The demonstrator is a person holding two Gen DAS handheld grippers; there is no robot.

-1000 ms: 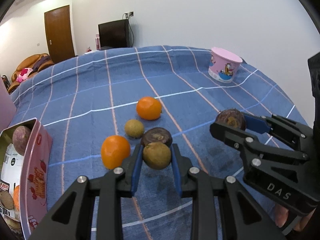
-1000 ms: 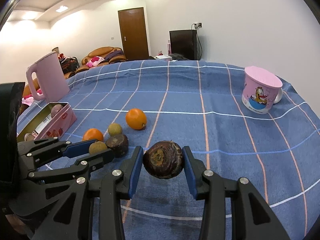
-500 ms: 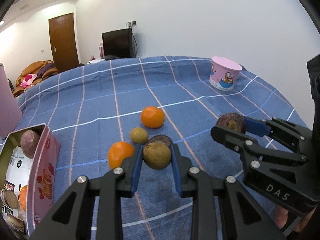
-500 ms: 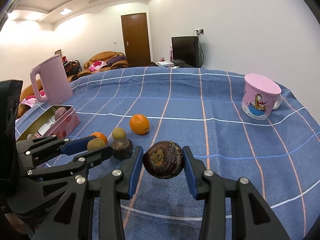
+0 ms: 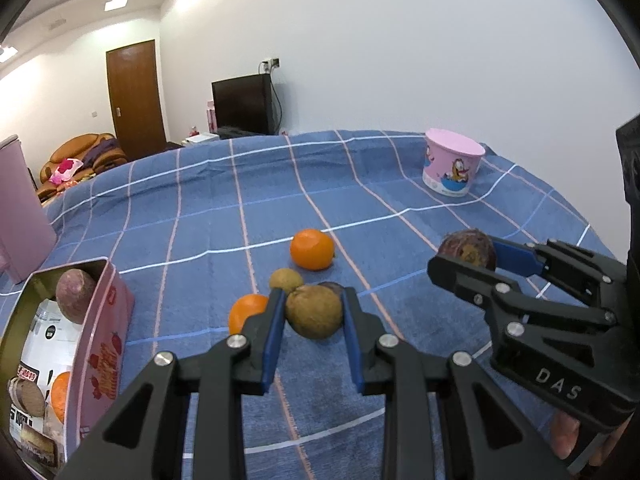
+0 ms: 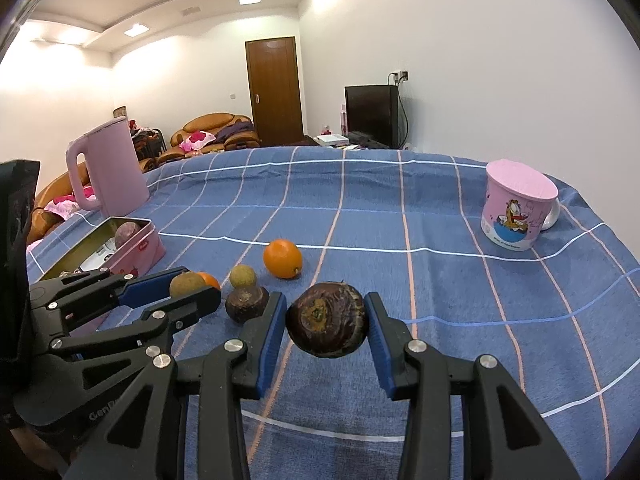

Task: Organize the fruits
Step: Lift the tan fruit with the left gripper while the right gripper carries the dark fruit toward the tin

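both grippers lifted higher, fruits clamped

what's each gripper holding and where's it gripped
Left gripper: brown-green fruit, pinched across its sides. Right gripper: dark purple fruit, also across its sides.

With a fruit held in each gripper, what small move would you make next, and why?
Probably carry the left gripper leftward toward the open pink tin and release there. It is shut on a brown-green fruit, the tin already holds fruit and sits on its side, while the right gripper, shut on a dark purple fruit, is farther away.
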